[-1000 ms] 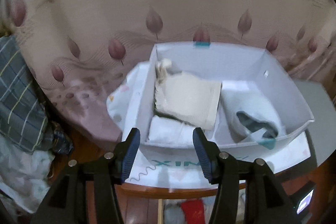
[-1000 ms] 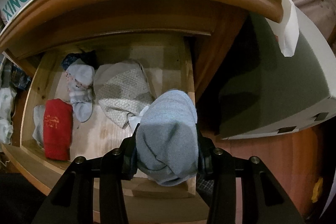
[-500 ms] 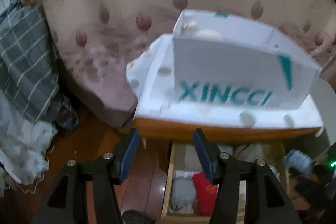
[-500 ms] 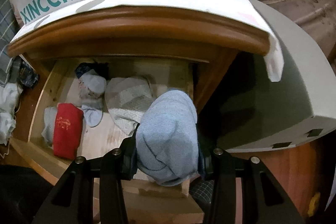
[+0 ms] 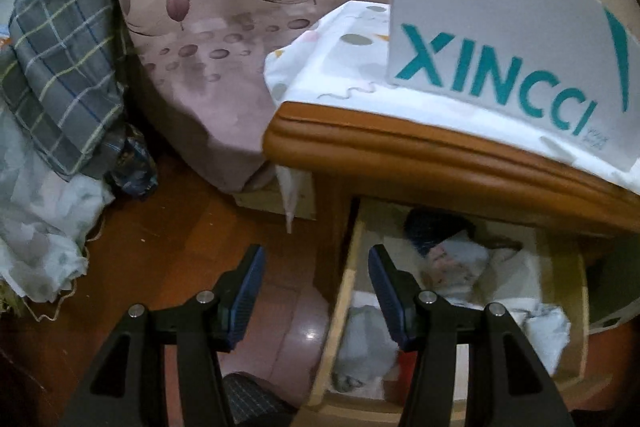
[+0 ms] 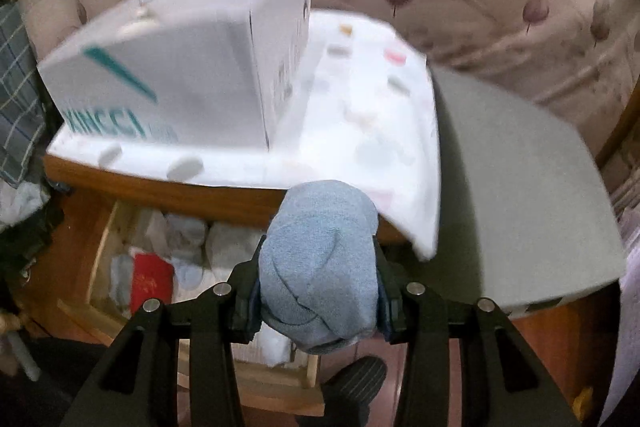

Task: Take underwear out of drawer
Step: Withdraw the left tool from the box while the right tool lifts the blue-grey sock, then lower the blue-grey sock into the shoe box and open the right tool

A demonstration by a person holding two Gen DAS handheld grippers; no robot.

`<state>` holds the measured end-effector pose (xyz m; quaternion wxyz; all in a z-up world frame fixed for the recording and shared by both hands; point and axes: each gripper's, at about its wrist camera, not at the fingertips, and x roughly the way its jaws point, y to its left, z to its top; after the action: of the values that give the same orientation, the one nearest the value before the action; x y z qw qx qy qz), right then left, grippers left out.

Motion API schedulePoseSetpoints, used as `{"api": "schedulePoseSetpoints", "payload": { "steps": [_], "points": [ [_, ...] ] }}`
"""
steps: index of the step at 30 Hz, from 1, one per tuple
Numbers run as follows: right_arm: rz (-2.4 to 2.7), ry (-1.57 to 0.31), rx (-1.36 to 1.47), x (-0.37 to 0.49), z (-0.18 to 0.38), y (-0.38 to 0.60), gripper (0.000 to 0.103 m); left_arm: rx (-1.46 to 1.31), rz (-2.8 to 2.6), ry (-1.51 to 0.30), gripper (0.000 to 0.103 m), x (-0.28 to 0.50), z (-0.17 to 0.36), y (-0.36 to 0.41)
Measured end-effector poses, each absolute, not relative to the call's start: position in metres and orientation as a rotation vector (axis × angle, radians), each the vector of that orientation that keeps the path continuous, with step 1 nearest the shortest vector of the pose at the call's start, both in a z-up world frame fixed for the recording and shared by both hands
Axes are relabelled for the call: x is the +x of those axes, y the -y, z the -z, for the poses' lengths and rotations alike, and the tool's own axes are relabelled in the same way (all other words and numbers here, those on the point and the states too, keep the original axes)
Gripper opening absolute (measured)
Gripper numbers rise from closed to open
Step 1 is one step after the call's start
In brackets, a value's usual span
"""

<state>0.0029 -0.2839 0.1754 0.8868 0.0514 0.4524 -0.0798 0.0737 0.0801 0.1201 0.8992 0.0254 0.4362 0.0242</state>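
A rolled bundle of light blue knitted underwear (image 6: 320, 263) is clamped between the blue-padded fingers of the right claw (image 6: 318, 291), which is closed on it from both sides. The bundle is held out of the open pale wooden drawer (image 6: 100, 247), in front of and to the right of it. Inside the drawer a folded red piece (image 6: 150, 281) is seen beside pale blue and white folded garments (image 6: 188, 231).

The left claw (image 5: 316, 291) is seen standing moderately wide with nothing between its fingers (image 5: 248, 291); its right finger is over the left wall of the drawer (image 5: 344, 291), its left finger over the reddish-brown floor (image 5: 168, 247).

Directly above the drawer, the brown wooden counter (image 5: 400, 143) is covered by a white patterned cloth (image 5: 340, 67). On this cloth, above the drawer, a white cardboard shoebox with teal lettering (image 5: 500, 39) is set. To the right of the drawer a grey flat lid-like panel (image 6: 520, 187) is visible. Beyond the drawer, a pink bedsheet printed with dark leaf shapes (image 5: 224, 27) is spread, and to its left a grey checked cloth (image 5: 64, 67) is heaped.
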Motion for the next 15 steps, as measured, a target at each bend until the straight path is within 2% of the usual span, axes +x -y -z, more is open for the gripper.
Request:
{"api": "schedulePoseSetpoints", "payload": {
  "steps": [6, 15],
  "points": [
    [0.117, -0.882, 0.082, 0.012, -0.220, 0.278, 0.037, -0.025, -0.048, -0.970, 0.055, 0.080, -0.109, -0.092],
    [0.078, -0.831, 0.013, 0.026, -0.274, 0.255, 0.036, -0.030, -0.062, -0.989, 0.055, 0.080, -0.106, -0.093]
  ]
}}
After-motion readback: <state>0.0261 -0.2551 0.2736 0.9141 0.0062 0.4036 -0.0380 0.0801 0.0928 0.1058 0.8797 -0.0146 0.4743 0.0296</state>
